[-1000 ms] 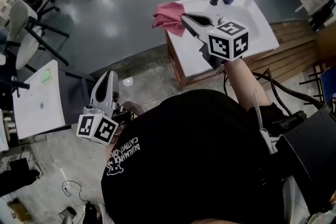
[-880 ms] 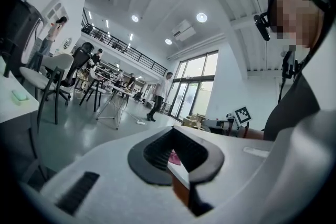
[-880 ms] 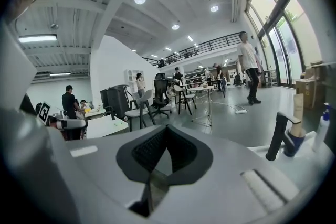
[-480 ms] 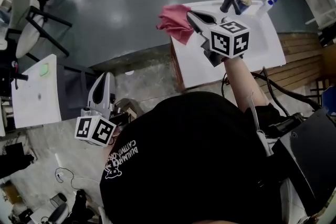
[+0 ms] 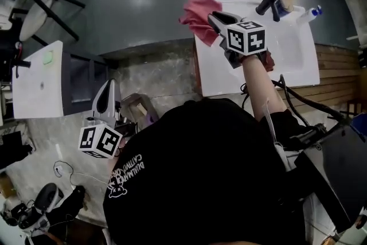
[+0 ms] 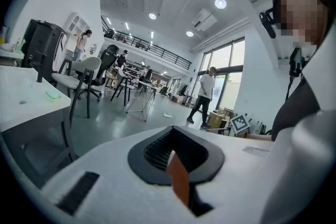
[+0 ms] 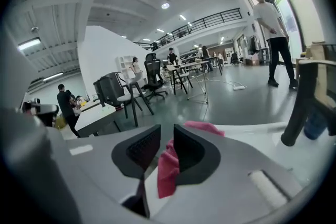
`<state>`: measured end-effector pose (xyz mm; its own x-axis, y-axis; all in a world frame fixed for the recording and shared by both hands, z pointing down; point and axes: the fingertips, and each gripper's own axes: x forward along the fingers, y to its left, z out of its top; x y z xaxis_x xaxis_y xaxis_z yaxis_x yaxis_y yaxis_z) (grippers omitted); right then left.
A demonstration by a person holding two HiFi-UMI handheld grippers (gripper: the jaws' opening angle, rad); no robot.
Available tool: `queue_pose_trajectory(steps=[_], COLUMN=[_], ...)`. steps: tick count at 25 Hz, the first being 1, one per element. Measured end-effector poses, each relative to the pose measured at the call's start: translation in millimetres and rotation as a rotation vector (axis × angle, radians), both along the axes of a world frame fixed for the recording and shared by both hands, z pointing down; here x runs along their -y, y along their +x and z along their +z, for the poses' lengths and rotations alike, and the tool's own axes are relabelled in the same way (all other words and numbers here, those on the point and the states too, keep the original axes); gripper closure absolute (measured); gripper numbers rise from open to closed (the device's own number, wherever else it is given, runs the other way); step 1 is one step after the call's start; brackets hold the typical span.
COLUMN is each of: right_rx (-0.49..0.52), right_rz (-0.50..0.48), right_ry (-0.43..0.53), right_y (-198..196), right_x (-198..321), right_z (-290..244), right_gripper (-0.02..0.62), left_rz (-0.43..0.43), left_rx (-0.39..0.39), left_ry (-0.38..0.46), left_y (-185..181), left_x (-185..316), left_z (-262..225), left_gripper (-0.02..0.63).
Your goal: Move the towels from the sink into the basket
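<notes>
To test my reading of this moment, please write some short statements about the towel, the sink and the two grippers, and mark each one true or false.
1. A pink towel is between the jaws of the right gripper. True.
2. Those jaws are clamped tight on it. False: they stand apart, having just been opening.
3. The towel lies in the middle of the sink. False: it is at a corner of the sink, reaching over the edge.
4. The left gripper is well away from the sink. True.
5. A dark faucet stands on the sink. True.
</notes>
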<state>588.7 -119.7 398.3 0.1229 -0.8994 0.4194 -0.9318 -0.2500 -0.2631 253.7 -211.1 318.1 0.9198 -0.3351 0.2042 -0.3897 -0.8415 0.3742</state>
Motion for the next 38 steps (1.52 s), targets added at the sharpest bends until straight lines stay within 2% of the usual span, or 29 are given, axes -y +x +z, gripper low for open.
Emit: queue_pose_trajectory(steps=[3,6,9,12,16,18,20,24,31,38], right_rx=[0.019,-0.011,-0.043,-0.067,-0.069,-0.08,-0.081,-0.075,-0.091,-0.097], right_rz=[0.023,0.034,0.032,0.047,0.094,0.092,0.1,0.124,0.179,0.167], right_ry=[-0.111,-0.264,-0.361,-0.416,-0.399,-0.403,-0.413,-0.421,-0.353,-0.277], right_y=[11,15,16,17,24,25,26,23,-4,-60], right_x=[0,-8,-13,-14,-12,-12,-14,-17,-14,-2], right_z=[38,72,96,112,116,118,118,115,82,39], right_gripper=[0.457,0.407,0.399,0.4,0.418,0.441,0.505,0.528,0.531,0.532], left_rz=[-0.015,-0.022,-0.026,-0.023,-0.014,-0.015,-0.021,-0.038,-0.049,-0.091], left_rx=[0.018,0.028,0.034,0.035,0.035,0.027,0.022,0.009,-0.025,-0.066], left_ry=[-0.011,-0.024,-0.032,-0.044,-0.05,-0.045,-0.038,-0.036,-0.033,-0.035], left_y=[2,0,-1,0,4,4,1,-13,-57,-119], left_x=[0,-2,-5,-7,-12,-13,-12,-10,-8,-2], left_z=[5,11,16,19,23,22,19,14,7,-3], left_gripper=[0.603,0.603,0.603,0.603,0.603,0.603,0.603,0.603,0.603,0.603])
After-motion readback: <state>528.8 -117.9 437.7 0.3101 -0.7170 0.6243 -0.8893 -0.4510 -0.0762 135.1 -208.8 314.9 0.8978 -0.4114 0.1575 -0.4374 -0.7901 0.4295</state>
